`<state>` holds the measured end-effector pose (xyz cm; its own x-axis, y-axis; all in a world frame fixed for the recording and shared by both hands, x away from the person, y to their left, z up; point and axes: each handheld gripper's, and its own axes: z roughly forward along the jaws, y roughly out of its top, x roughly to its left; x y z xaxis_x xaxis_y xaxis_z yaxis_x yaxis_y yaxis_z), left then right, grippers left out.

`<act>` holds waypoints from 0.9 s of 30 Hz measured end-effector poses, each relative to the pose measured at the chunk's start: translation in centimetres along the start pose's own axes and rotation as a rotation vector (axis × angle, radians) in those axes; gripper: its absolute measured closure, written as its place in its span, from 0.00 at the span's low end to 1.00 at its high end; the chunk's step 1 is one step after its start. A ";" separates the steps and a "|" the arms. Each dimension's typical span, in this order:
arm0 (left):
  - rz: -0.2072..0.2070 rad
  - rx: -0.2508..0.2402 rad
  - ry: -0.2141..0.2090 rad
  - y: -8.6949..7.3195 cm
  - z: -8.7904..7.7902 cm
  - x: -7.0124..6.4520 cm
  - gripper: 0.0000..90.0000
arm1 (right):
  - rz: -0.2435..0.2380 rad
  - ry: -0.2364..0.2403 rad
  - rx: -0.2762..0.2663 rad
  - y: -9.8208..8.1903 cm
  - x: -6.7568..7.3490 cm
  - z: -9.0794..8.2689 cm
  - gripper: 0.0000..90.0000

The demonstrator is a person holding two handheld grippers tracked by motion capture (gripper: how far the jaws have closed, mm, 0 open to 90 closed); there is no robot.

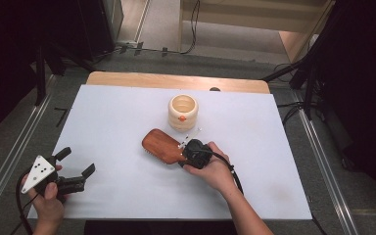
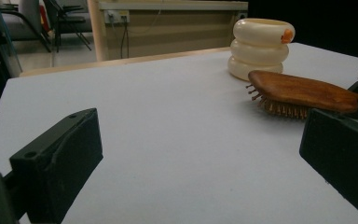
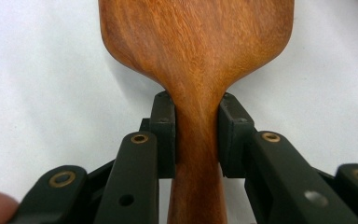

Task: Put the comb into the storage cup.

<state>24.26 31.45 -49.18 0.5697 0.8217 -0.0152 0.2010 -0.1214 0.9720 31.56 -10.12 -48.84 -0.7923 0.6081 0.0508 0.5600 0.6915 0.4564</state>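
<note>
White covering spreads over the tabletop (image 1: 127, 122), with a strip of bare wood along its far edge and dark floor and stands beyond. At the left, my left gripper (image 1: 76, 169) rests near the front corner, its jaws spread wide with nothing between them, well apart from everything else. Toward the middle lies the wooden hairbrush (image 1: 162, 145), bristles down on the covering, its broad head pointing away to the left and its handle running back to my right gripper (image 1: 186, 155). Just beyond it stands a cream ribbed cup (image 1: 182, 112), near the brush but not touching it. My right gripper is pinching the neck of the brush (image 3: 198, 116), one pad pressed on each side where the head narrows into the handle.

I judge the brush stiff and fairly light, its polished wood somewhat slippery. The waisted neck is a sound place to hold: the flaring head keeps it from sliding out forward. The head's weight may tip it down on lifting, so I would keep the squeeze firm.
</note>
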 end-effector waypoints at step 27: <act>0.007 0.005 0.004 0.0 0.0 0.0 0.00 | -0.008 -0.018 -0.201 -1.7 0.8 -1.2 0.77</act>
<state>24.25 31.40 -49.17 0.5674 0.8234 -0.0076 0.2012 -0.1297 0.9709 29.70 -11.30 -48.51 -0.7908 0.6113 0.0316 0.4930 0.6054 0.6248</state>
